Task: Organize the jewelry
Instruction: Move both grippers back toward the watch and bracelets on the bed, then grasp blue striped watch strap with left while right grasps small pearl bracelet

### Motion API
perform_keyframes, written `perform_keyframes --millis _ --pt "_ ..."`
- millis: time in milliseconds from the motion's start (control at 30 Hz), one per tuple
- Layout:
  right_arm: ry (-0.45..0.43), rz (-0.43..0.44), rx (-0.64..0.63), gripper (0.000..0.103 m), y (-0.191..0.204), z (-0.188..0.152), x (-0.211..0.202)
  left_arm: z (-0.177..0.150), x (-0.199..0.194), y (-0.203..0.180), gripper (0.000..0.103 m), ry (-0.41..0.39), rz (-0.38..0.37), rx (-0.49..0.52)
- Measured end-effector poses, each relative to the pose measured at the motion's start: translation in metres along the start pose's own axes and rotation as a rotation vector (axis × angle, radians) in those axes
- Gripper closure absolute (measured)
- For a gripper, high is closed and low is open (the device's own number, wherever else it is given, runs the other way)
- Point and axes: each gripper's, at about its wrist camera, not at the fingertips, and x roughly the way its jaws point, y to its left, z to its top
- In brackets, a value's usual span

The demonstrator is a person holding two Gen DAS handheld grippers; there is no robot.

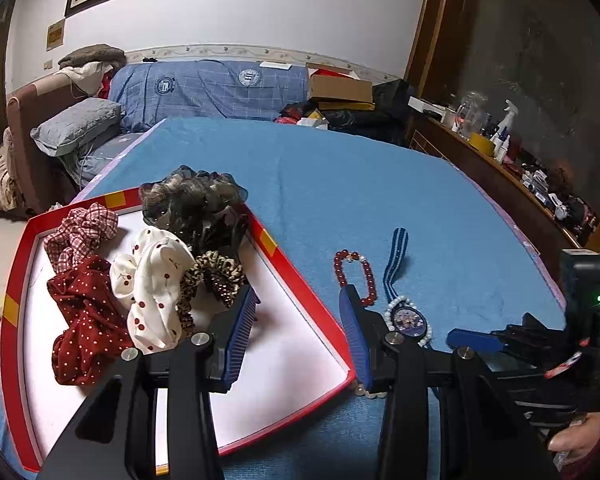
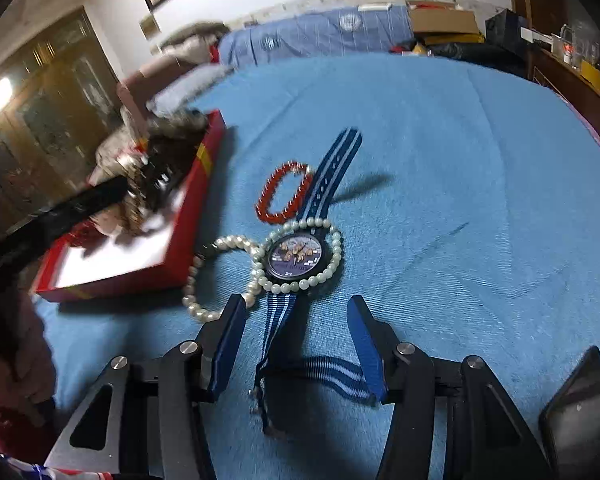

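A red box (image 1: pixel 300 276) with a white floor holds several fabric scrunchies (image 1: pixel 156 284); it also shows in the right wrist view (image 2: pixel 188 236). On the blue cloth beside it lie a red bead bracelet (image 2: pixel 284 194) (image 1: pixel 370 280), a blue striped watch (image 2: pixel 296 258) (image 1: pixel 408 318), a pale green bead bracelet (image 2: pixel 332 264) around its face, and a white pearl bracelet (image 2: pixel 204 272). My left gripper (image 1: pixel 298 296) is open and empty, straddling the box's right wall. My right gripper (image 2: pixel 296 308) is open and empty, just short of the watch, its strap between the fingers.
The blue cloth (image 1: pixel 380 184) covers a wide table. A sofa with pillows and cartons (image 1: pixel 340 88) stands behind it. A wooden shelf (image 1: pixel 500 160) with bottles runs along the right. A dark phone (image 2: pixel 576 412) lies at the near right.
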Motion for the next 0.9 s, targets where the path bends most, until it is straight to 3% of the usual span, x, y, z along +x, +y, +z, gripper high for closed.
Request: perform_keyframes --millis 233,267,300,333,400,433,500,567,733,833,900 --pt "-0.002 -0.172 -0.115 0.048 0.016 0.007 0.023 -0.001 0.001 -0.003 0.061 -0.001 0.011 0.024" --pt "-0.011 -0.168 -0.117 0.052 0.015 0.010 0.024 -0.001 0.001 -0.003 0.061 -0.002 0.012 0.030" --pt "-0.008 -0.148 -0.110 0.070 0.013 0.012 0.025 -0.001 0.002 -0.004 0.061 -0.002 0.016 0.033" --pt "-0.008 -0.143 -0.093 0.075 0.009 0.013 0.024 -0.001 0.002 -0.005 0.061 -0.002 0.019 0.035" --pt "-0.044 -0.173 -0.033 0.076 -0.005 0.014 0.013 -0.002 0.004 -0.004 0.061 0.003 0.019 0.032" --pt "-0.044 -0.120 0.031 0.076 -0.017 0.015 0.008 -0.002 0.005 -0.004 0.061 0.005 0.019 0.030" --pt "-0.062 0.102 0.243 0.076 -0.058 0.013 -0.007 -0.003 0.007 -0.004 0.061 0.010 0.019 0.033" --pt "-0.144 0.261 0.419 0.076 -0.095 0.009 -0.028 -0.003 0.008 -0.007 0.061 0.010 0.020 0.042" --pt "-0.215 0.316 0.523 0.079 -0.128 0.003 -0.051 -0.006 0.011 -0.019 0.061 0.038 -0.025 0.063" --pt "-0.259 0.506 0.574 0.083 -0.137 0.003 -0.060 -0.006 0.010 -0.031 0.061 0.046 -0.040 0.087" --pt "-0.284 0.403 0.522 0.083 -0.132 0.005 -0.072 -0.004 0.009 -0.039 0.061 0.040 -0.031 0.109"
